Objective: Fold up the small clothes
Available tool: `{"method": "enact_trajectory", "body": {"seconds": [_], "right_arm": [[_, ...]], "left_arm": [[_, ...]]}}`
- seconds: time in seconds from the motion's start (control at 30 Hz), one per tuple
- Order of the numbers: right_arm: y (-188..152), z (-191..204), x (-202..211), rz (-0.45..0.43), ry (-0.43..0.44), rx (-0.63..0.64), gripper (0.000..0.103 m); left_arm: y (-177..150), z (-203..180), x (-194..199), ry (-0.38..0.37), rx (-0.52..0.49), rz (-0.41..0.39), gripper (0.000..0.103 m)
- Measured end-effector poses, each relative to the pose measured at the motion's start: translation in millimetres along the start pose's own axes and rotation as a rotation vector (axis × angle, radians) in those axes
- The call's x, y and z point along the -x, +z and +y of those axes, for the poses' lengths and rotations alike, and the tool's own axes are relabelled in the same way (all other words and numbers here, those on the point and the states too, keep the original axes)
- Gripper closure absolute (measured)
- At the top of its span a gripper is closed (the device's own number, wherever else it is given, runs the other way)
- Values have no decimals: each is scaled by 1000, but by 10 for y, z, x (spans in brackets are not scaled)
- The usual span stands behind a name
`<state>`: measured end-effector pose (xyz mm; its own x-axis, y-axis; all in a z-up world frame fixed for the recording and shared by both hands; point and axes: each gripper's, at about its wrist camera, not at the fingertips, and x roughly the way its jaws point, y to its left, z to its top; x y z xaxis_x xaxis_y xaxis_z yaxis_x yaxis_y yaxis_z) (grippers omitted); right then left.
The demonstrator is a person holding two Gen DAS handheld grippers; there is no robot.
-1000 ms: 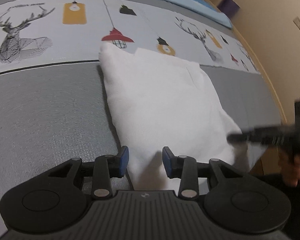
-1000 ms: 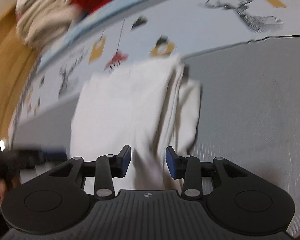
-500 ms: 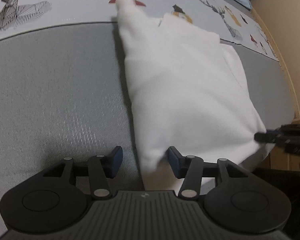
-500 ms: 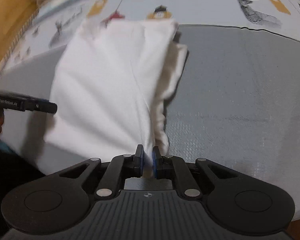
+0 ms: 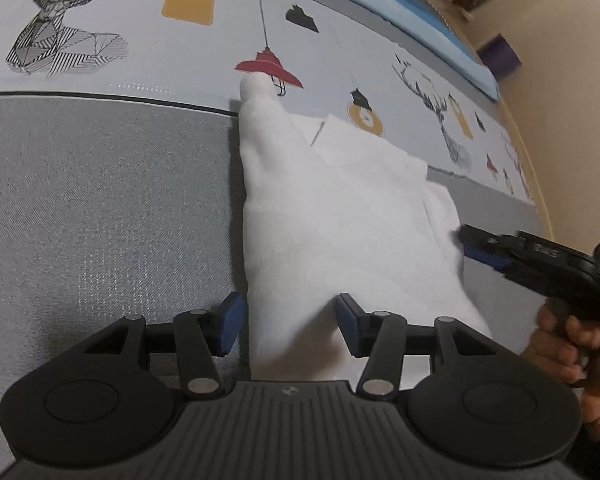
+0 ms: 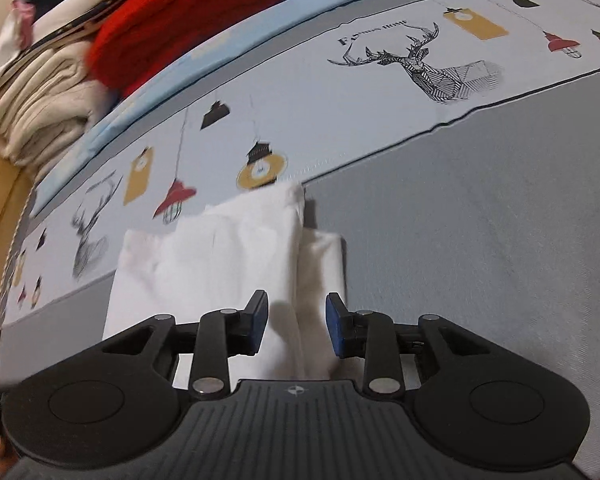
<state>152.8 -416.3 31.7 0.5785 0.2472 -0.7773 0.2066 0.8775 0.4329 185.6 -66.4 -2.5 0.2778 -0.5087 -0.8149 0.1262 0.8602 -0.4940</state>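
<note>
A folded white garment lies on the bed's grey and patterned cover; it also shows in the right wrist view. My left gripper is open, its blue pads on either side of the garment's near left corner. My right gripper is open over the garment's near right edge, where a narrower folded layer sticks out. In the left wrist view the right gripper shows at the garment's right edge, held by a hand.
The bed cover is grey near me, with a printed band of deer and lamps behind. A stack of folded clothes, red and beige, sits at the far left in the right wrist view. A wall stands right.
My right gripper was shut on the garment's edge half a second ago and has now opened. The garment lies a little more bunched at its far corner. My left gripper stayed open.
</note>
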Motion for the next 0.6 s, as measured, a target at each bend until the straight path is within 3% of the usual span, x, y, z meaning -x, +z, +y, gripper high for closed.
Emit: {"method": "enact_trajectory", "body": {"seconds": [0.1,0.13,0.17,0.23,0.27,0.33,0.4,0.43,0.53,0.6], "right_arm": [[60,89,-174,-9,-20,-7,71],[80,122,-197,-26,-16,-4,95],[104,155,-166,-71,-9,-3,101],[165,187,-16,-206,47,-5,101],[185,204,27,-250,31,16,101],[187,137,-118,-181,-88,12,101],[150,-42,-366,-8,-148,-59,100],[134,-82,-399,20,-163,-73,98],[177,-28,-181,-87,-184,-21,83],[161,-38,-47,-129,-149,-16,66]], "left_arm": [[35,26,-46,-16,24,3,47],[51,18,-77,-17,25,7,47],[62,19,-98,-18,24,13,47],[79,16,-138,-14,12,27,43],[78,11,-163,-14,6,39,43],[72,-8,-223,9,-10,72,42],[68,-12,-254,22,-14,85,41],[80,-10,-247,14,-7,82,41],[117,2,-210,-9,8,56,41],[139,23,-192,-26,33,36,41]]}}
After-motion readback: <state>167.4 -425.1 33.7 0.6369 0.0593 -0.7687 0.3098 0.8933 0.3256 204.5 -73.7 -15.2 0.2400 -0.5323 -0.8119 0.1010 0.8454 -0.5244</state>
